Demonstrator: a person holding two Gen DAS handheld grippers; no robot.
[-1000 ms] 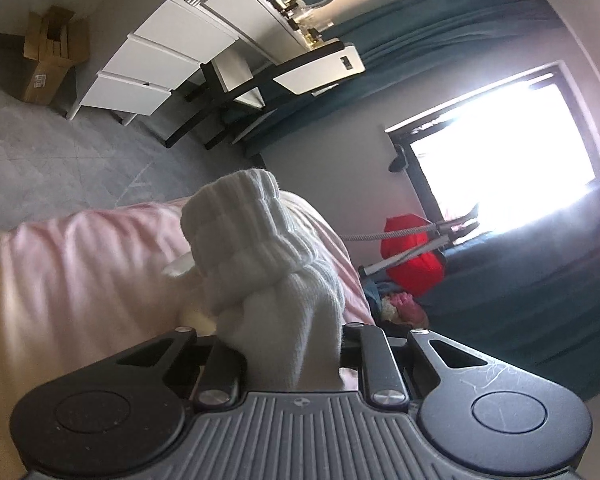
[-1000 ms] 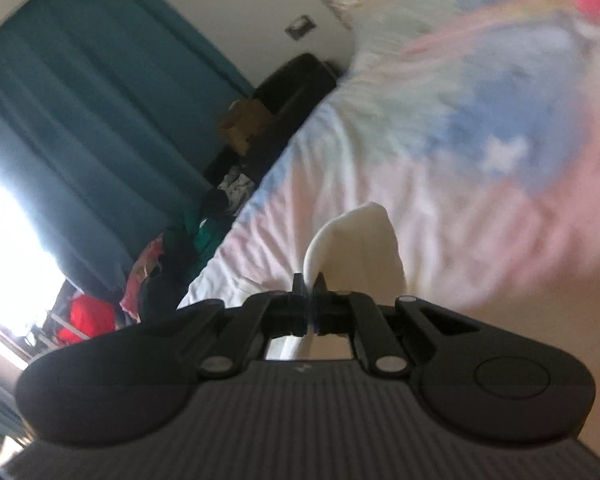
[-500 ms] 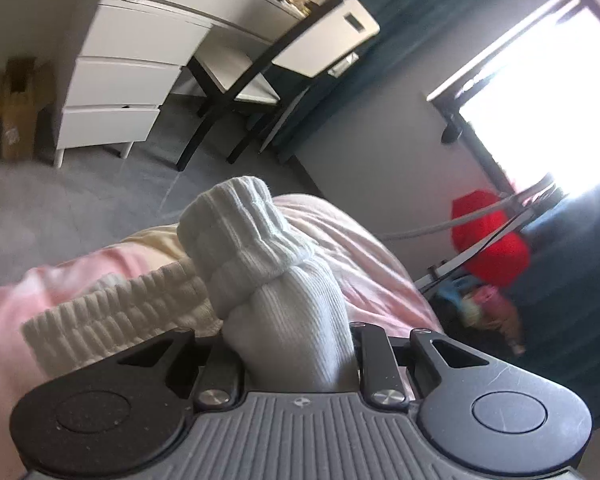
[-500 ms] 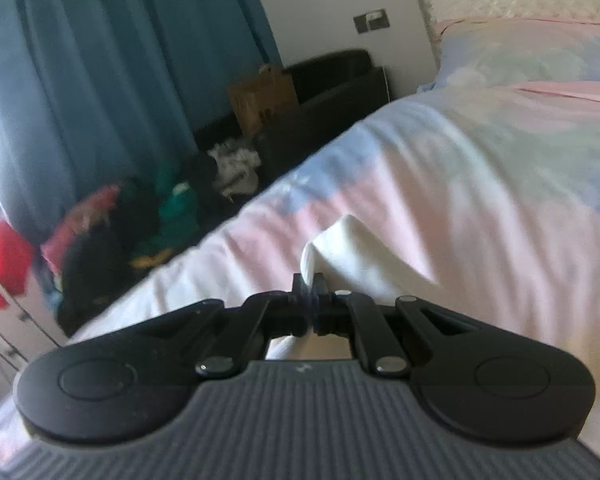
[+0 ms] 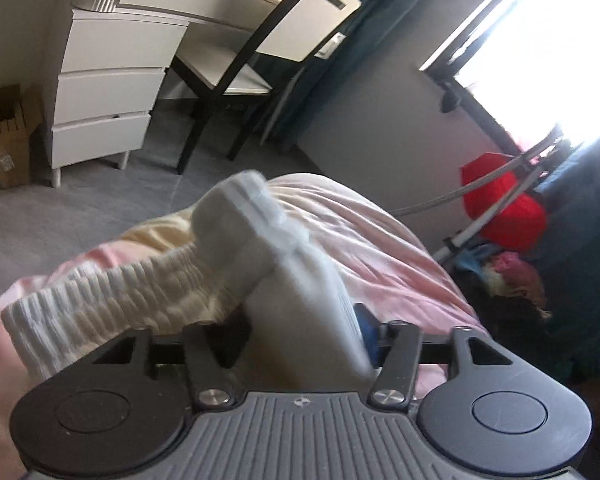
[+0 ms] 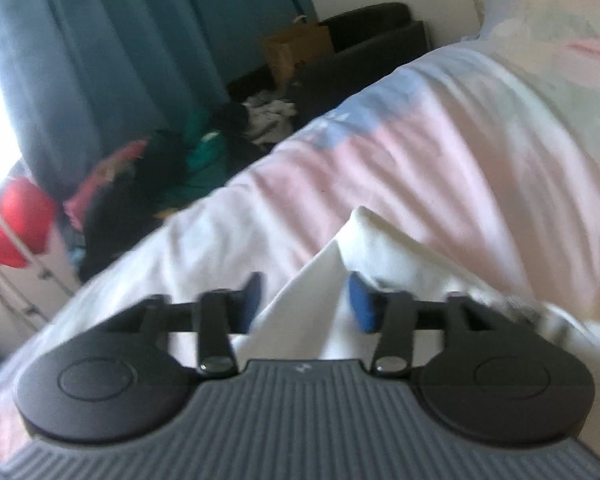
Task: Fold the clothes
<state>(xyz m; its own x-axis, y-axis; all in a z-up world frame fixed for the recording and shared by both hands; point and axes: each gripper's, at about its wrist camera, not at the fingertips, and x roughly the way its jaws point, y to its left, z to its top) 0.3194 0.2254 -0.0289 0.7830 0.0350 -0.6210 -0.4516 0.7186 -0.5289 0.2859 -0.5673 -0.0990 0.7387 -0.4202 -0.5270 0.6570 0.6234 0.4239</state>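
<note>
**Left tongs** (image 5: 306, 338): jaws spread wide. A bunched white ribbed cuff (image 5: 256, 224) stands up between them, leaning on the right finger; the left finger is clear of it. No clamp is evident.

**Right tongs** (image 6: 304, 300): jaws apart, blue pads (image 6: 360, 302) showing. A peaked fold of cream cloth (image 6: 340, 264) rises between the pads; whether either pad touches it cannot be told through the blur.

**Garment**: one pale knit piece, by judgement the same in both views. Ribbed elastic band (image 5: 112, 292), thick and springy, runs left from the cuff; the body cloth is smoother, soft and limp, and holds a crease only loosely. It lies on the bed (image 6: 440, 168), near its edge.

**Bed**: cover in pastel pink, blue and cream, soft and rumpled in long ridges, a yielding surface.

**Step in hand (judgement)**: both tongs open over the garment, which fits either a release just after laying a fold or a fresh approach for a new grip. The pictures do not settle which.

**Next move calls for**: a light touch in either case, since the rib springs back and the limp cloth drags easily.

**Surroundings**: white drawer unit (image 5: 104, 92), chair (image 5: 260, 52), teal curtains (image 6: 100, 60), clothes heap (image 6: 160, 168) on the floor.
</note>
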